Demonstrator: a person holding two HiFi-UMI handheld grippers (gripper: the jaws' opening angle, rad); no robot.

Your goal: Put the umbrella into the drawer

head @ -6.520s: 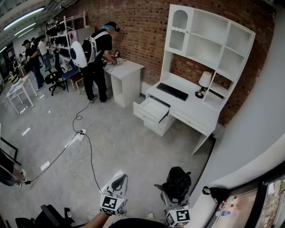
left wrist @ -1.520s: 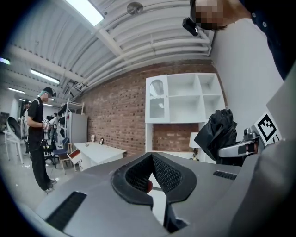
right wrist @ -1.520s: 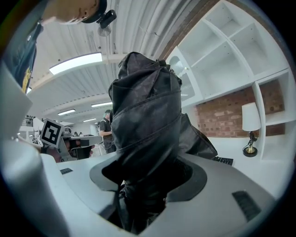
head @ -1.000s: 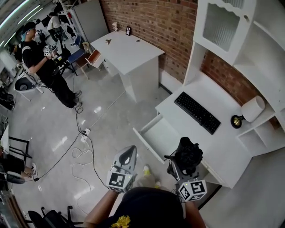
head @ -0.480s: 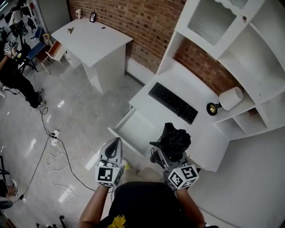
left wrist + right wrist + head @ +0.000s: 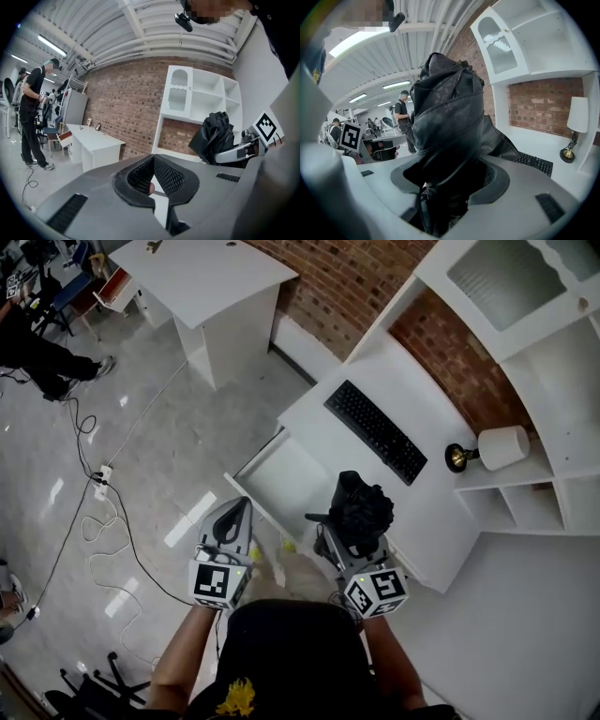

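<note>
A black folded umbrella (image 6: 359,507) stands upright in my right gripper (image 6: 347,540), which is shut on its lower part. In the right gripper view the umbrella (image 6: 447,117) fills the space between the jaws and hides the pads. It hangs over the near edge of the white desk (image 6: 441,531), just right of the open drawer (image 6: 281,474), whose white inside looks bare. My left gripper (image 6: 238,509) is at the drawer's front left corner, shut, with nothing between its jaws. From the left gripper view, the umbrella (image 6: 216,136) and right gripper show at the right.
A black keyboard (image 6: 375,430) and a small lamp (image 6: 492,448) lie on the desk under a white hutch (image 6: 553,362). A second white table (image 6: 211,282) stands at the back left. Cables (image 6: 103,512) trail over the floor, and a person (image 6: 37,343) stands far left.
Both grippers have come closer to the desk and a little lower, the umbrella still held. The open drawer now lies right in front of them.
</note>
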